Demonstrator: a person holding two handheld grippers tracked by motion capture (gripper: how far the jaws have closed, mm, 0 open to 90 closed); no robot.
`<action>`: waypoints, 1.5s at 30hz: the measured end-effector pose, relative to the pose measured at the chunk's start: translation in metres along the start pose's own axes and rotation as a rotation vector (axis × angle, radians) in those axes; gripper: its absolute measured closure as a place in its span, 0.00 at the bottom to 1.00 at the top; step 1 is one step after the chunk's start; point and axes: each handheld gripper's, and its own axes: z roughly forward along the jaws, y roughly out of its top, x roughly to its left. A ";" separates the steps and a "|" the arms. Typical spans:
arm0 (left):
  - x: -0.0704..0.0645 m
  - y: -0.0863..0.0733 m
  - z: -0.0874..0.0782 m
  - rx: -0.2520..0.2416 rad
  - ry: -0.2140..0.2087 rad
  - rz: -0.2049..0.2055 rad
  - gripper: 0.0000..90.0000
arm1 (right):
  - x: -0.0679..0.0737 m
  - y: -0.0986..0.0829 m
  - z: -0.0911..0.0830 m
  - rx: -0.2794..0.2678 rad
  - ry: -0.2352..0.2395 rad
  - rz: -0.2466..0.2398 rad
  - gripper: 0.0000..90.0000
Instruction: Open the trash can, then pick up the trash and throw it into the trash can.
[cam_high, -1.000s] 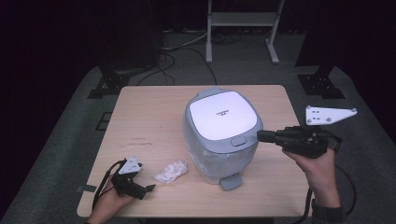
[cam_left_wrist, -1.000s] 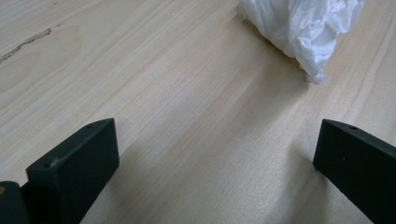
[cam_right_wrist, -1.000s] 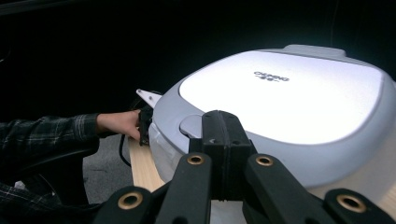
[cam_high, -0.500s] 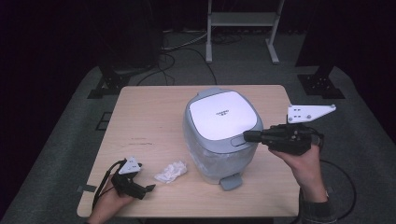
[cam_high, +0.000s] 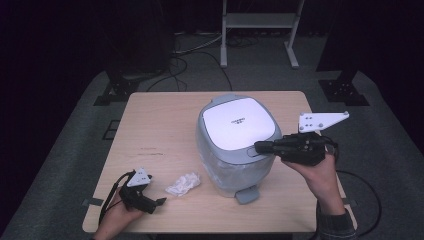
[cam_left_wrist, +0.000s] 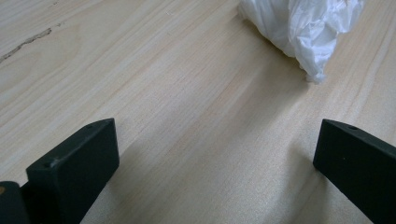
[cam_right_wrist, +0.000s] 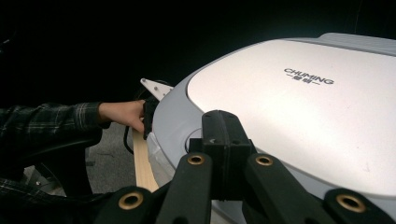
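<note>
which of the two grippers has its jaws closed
The right gripper, its jaws pressed together at the front edge of the bin's lid. The left gripper is spread wide above the table.

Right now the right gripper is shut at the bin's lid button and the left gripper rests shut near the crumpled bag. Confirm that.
One thing is wrong: the left gripper is open, not shut; the left gripper view shows its jaws wide apart over the table. The rest stands: the right gripper is shut at the bin lid button, and the bag lies near the left gripper.
</note>
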 end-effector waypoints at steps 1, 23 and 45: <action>0.000 0.000 0.000 0.000 0.000 0.000 0.00 | 0.000 0.000 0.000 0.002 -0.002 -0.005 1.00; -0.001 0.000 -0.001 0.001 0.003 -0.004 0.00 | 0.009 -0.012 -0.038 -0.052 -0.227 -0.007 0.55; -0.001 -0.001 -0.001 0.000 0.004 -0.005 0.00 | -0.003 -0.067 -0.056 0.023 -0.416 0.083 0.15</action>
